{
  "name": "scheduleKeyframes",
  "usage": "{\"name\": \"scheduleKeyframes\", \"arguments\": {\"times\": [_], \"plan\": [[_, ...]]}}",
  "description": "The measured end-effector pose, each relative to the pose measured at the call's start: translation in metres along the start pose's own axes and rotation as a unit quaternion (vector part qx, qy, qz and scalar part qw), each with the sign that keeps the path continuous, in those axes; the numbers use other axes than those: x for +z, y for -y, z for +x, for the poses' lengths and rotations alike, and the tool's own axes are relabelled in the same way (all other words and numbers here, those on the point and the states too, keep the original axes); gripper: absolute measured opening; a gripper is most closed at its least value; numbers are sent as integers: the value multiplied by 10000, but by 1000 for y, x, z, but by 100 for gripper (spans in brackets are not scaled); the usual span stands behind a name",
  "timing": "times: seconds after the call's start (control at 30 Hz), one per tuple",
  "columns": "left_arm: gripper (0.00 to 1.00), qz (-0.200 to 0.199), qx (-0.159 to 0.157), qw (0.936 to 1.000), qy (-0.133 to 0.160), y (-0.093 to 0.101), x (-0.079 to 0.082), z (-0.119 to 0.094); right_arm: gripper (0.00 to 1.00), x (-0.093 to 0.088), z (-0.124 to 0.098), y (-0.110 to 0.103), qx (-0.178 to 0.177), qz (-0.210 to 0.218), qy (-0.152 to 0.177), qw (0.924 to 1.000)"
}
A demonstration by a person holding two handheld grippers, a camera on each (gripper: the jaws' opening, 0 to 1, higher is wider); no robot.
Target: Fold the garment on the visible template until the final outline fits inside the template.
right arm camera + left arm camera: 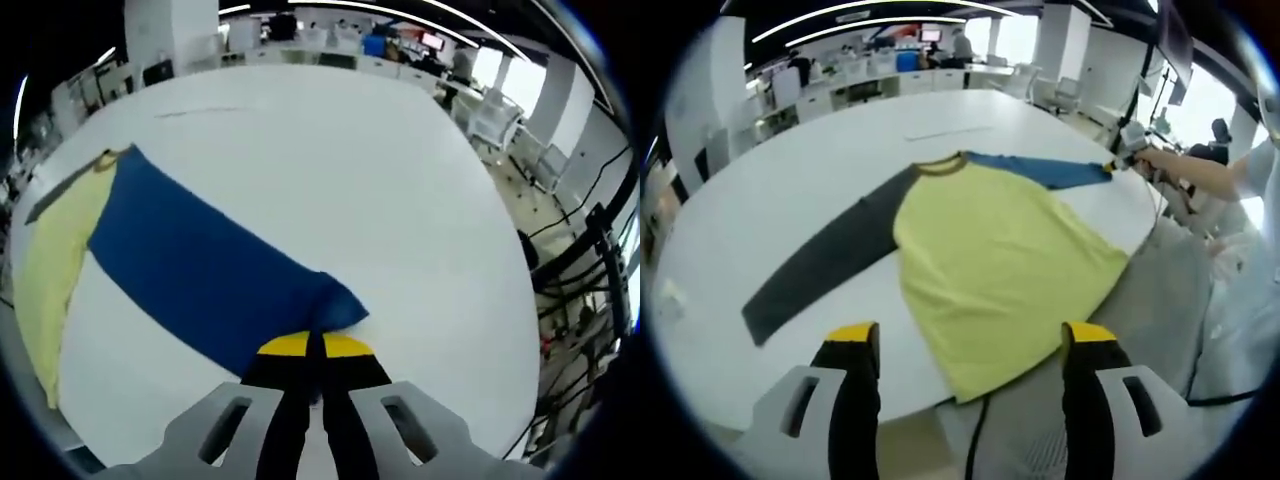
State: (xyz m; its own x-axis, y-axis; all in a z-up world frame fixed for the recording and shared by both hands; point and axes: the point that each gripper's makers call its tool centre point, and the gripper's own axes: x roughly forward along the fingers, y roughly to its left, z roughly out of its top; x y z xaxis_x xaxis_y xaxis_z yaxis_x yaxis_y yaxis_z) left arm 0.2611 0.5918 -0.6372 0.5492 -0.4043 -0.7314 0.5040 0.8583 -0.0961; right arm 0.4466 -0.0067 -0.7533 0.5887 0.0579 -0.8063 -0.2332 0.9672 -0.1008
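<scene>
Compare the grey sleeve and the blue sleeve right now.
The grey sleeve lies flat and free on the table; the blue sleeve has its cuff clamped in the right gripper. The left gripper is open, holding nothing. Both sleeves stretch straight out from the yellow shirt.

I see a soft matt cloth shirt with a yellow body (pixel 1000 270) lying on a smooth, slightly shiny white round table (pixel 820 170).
</scene>
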Motion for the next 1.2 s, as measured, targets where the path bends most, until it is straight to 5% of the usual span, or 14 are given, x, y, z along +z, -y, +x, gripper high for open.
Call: {"name": "scheduleKeyframes", "arguments": {"times": [0.43,0.83,1.2], "plan": [[72,0,-17,9999,126,-4,-1,-3,3,41,-24,-15,150,-533,211,9982],[74,11,35,9998,216,-9,-5,-15,3,103,-45,-65,449,-1090,634,9910],[75,73,87,9997,215,-13,-5,-22,3,170,-54,-128,925,-1676,1182,9744]]}}
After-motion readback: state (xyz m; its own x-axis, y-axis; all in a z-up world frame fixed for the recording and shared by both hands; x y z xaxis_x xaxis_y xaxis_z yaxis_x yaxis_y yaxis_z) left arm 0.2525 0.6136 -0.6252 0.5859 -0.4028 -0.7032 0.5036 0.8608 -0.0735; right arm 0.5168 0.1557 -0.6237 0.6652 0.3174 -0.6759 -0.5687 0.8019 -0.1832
